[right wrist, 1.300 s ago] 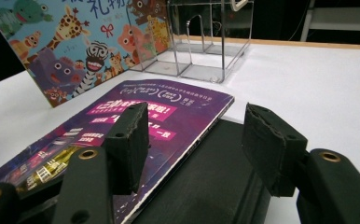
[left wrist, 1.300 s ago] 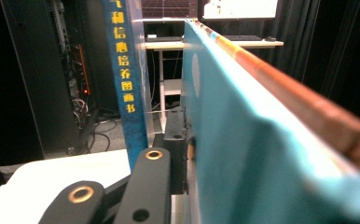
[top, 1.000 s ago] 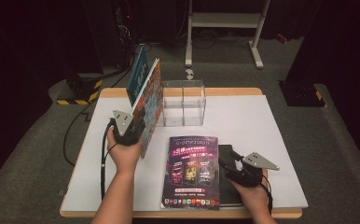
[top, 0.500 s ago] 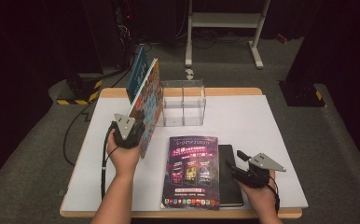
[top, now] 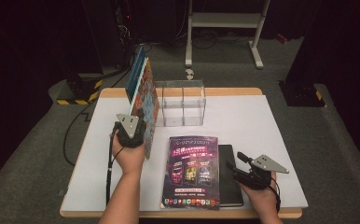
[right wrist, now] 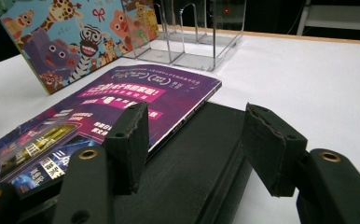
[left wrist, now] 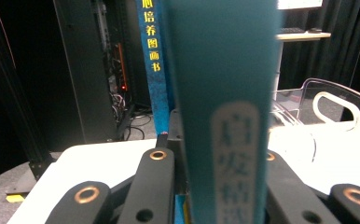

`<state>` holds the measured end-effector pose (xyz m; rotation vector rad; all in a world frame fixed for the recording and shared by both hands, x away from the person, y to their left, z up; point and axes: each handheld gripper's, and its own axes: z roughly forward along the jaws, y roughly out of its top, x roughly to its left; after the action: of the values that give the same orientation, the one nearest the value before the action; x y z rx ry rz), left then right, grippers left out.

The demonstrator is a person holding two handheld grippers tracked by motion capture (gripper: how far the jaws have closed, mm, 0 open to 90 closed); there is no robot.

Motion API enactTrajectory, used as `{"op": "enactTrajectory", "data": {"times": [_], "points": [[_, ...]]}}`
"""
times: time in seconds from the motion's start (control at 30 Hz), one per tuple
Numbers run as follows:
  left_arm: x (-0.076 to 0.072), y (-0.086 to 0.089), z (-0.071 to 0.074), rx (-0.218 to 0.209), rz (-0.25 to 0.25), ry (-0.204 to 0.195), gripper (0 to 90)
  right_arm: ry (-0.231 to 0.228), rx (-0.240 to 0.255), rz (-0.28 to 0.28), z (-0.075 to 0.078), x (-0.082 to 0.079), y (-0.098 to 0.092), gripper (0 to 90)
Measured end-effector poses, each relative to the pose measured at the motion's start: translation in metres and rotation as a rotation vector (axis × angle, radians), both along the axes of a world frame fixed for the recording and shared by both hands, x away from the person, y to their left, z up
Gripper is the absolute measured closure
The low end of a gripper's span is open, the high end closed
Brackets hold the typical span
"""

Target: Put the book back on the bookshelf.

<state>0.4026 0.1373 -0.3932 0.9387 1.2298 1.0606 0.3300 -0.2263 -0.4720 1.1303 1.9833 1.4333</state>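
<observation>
Two picture books (top: 143, 93) stand upright on edge at the table's left, a teal spine (left wrist: 225, 93) in front of a blue spine (left wrist: 152, 70). My left gripper (top: 136, 128) (left wrist: 214, 156) is shut on the teal book's lower end; its jaws have just been closing on it. A purple magazine (top: 192, 170) (right wrist: 136, 93) lies flat, overlapping a black book (top: 229, 186) (right wrist: 197, 163). My right gripper (top: 235, 167) (right wrist: 199, 130) is open low over the black book's right part, one jaw above the magazine's edge, with nothing gripped.
A clear acrylic divider stand (top: 183, 102) (right wrist: 192, 28) sits at the back middle of the white table (top: 262, 121), just right of the upright books. A cable (top: 75, 135) hangs off the table's left side. Bare table top lies to the right.
My right gripper has shifted a little to the right, toward the black book's outer edge. The left hand keeps the upright books in the same spot.
</observation>
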Motion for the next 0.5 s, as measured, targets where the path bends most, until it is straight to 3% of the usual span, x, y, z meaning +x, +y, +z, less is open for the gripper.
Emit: {"op": "enactTrajectory", "data": {"times": [0.1,0.4,0.5], "points": [[-0.001,-0.001,-0.001,0.013,-0.004,-0.001,77.5,-0.001,0.003,0.003,0.0,0.0,0.0,41.2],[-0.009,0.005,-0.009,-0.01,-0.031,0.016,68.9,0.006,-0.001,0.006,-0.001,0.0,0.003,41.2],[-0.016,0.005,-0.016,0.01,-0.039,0.022,68.3,0.009,-0.006,0.008,-0.002,0.0,0.005,41.2]]}}
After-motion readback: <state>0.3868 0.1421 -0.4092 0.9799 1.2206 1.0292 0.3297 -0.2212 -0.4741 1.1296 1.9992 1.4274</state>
